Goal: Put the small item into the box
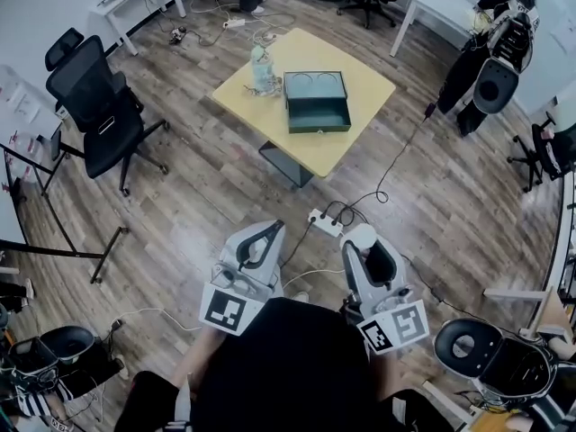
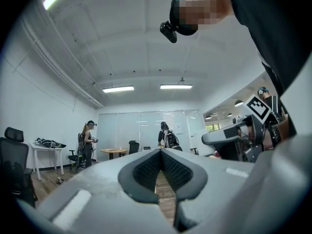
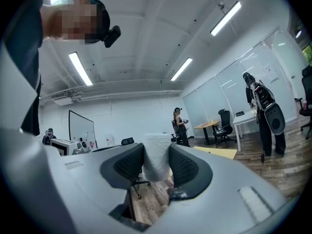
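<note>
On both grippers' cubes the only print is blk-and-wht square marker patterns: one on the L cube (image 1: 225,311), one on the R cube (image 1: 397,326). The R one also shows at the right edge of the left gripper view.

Item (image 3: 156,159): small, plain wht, stubby, w/ a flat top, smooth sides and a rounded lower end. It stands upright btwn the R gripper's pads (image 3: 184,168), its top poking above them. It hangs over the wood floor (image 1: 207,196), near the person's body and well apart from the box.

L gripper (image 1: 268,230): low in the head view, left of centre. Jaws are together at the tips, w/ only a thin wedge of floor showing behind them. Nothing is held.

Centre, further off: a yellow table (image 1: 369,88) w/ a clear bottle (image 1: 261,68) just beside the far-left corner of the box (image 1: 317,102). The box is dk green and open. Its near half is a hollow facing up, and its far half shows two round marks.

A wht power strip (image 1: 326,221) lies on the floor btwn the two grippers' tips.

R gripper (image 1: 362,239): right of centre, beside the L one. Jaws stand fairly wide, one pad pressed on each side of the item, so it is clamped.
</note>
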The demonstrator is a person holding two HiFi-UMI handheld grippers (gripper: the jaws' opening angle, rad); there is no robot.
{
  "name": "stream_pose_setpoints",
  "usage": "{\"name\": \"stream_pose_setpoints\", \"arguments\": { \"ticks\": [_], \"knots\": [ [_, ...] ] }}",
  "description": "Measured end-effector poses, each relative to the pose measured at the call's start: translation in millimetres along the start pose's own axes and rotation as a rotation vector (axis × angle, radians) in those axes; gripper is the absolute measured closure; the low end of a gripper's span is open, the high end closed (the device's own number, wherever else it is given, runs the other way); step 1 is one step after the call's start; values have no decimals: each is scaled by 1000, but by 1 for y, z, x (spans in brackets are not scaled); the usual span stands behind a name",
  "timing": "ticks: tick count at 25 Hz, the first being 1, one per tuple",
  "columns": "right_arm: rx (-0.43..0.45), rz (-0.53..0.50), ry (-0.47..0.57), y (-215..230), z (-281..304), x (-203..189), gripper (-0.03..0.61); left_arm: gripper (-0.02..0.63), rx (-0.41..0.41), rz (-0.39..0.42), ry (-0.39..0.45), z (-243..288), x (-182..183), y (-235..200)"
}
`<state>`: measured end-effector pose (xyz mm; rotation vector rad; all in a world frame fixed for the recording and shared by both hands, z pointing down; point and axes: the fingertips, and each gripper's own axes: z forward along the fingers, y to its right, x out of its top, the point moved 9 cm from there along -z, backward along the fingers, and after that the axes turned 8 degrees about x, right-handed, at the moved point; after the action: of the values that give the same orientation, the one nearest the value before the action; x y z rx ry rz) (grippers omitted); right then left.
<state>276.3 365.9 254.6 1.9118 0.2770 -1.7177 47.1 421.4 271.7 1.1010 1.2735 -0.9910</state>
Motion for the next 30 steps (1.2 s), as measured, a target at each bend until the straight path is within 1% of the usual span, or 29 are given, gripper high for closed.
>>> {"name": "stream_pose_setpoints", "arguments": {
  "ticks": [4, 8, 10, 14, 18, 21, 25, 30],
  "knots": [
    [-14, 7, -16, 10, 25, 0, 411, 612, -26, -9, 7, 26, -2, -20],
    [-36, 10, -20, 19, 52, 4, 411, 612, -69, 28, 24, 51, -1, -42],
    [-49, 14, -19, 22, 69, 5, 411, 612, -84, 24, 27, 63, -2, -56],
    [-65, 20, -16, 29, 100, 6, 411, 612, -105, 15, 27, 82, -3, -84],
    [-77, 18, -17, 31, 135, 6, 411, 612, -118, 27, 42, 96, -2, -117],
    [-86, 9, -15, 31, 162, 8, 411, 612, -128, 52, 55, 107, -1, -144],
    [-106, 7, -10, 32, 188, 11, 411, 612, -143, 55, 58, 122, -1, -174],
    [-142, 12, -11, 38, 214, 8, 411, 612, -164, 25, 69, 140, -7, -198]
  ]
}}
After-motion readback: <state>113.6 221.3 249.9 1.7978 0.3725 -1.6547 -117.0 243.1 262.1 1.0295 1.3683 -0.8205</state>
